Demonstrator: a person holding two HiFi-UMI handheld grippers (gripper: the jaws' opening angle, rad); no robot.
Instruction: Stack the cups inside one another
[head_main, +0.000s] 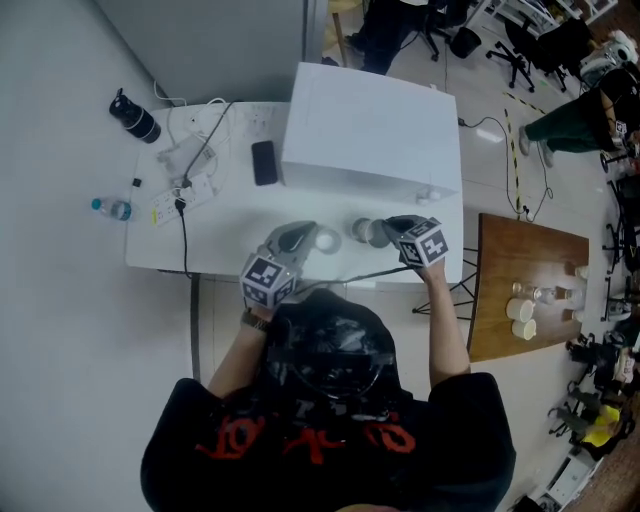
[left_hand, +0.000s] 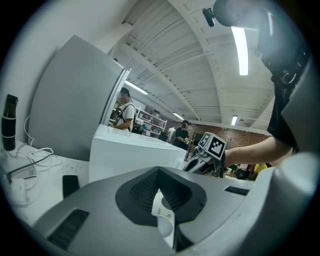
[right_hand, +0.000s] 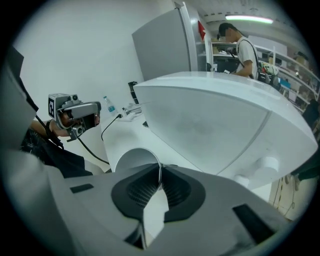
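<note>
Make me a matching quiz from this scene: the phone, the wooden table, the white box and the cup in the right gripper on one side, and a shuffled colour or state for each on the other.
Column one
1. phone
2. wooden table
3. white box
4. cup in the right gripper

Column two
A. pinched by its wall between jaws
B. black, lying flat
C. brown, with several cups on it
D. white, with the phone at its left side

Pairs: 1-B, 2-C, 3-D, 4-A
</note>
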